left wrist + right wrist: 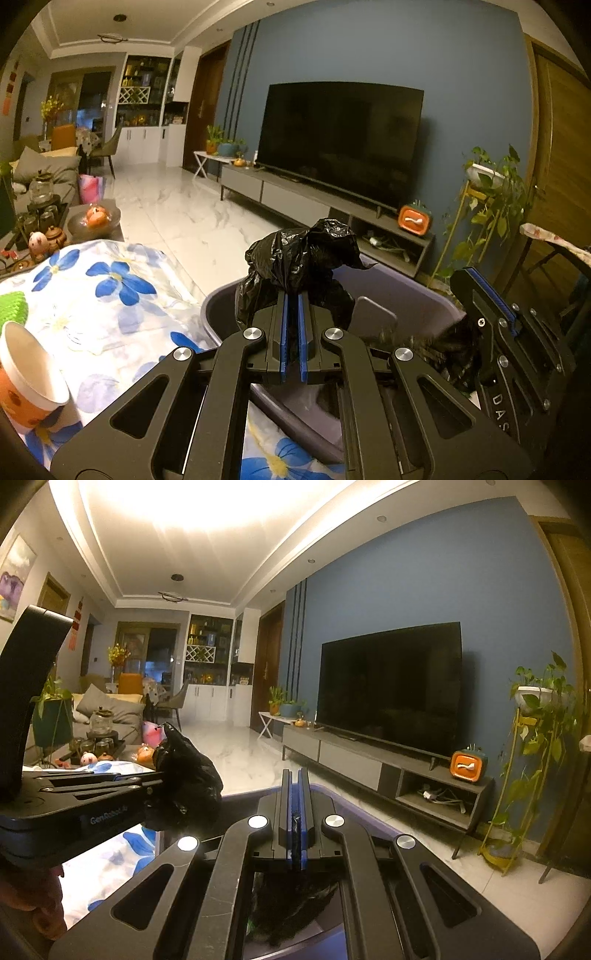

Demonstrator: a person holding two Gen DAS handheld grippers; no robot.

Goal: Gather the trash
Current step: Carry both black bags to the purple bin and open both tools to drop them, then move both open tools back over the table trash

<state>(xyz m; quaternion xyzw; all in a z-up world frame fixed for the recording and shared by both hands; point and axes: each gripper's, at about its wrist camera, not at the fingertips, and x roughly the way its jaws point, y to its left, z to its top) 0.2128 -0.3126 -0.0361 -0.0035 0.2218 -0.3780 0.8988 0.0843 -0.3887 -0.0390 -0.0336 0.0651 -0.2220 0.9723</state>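
Your left gripper (291, 295) pinches a bunched corner of the black trash bag (303, 254) above the purple bin (424, 295); your right gripper (294, 775) is pressed together on the bag's opposite edge. Judged step: lifting the liner out. Next, raise both grips evenly, keeping the mouth gathered.

The bin (402, 291) stands right of the cloth-covered table (110, 295). A paper cup (29, 380) lies on the table's left. The television (340, 140) stands behind the bin.
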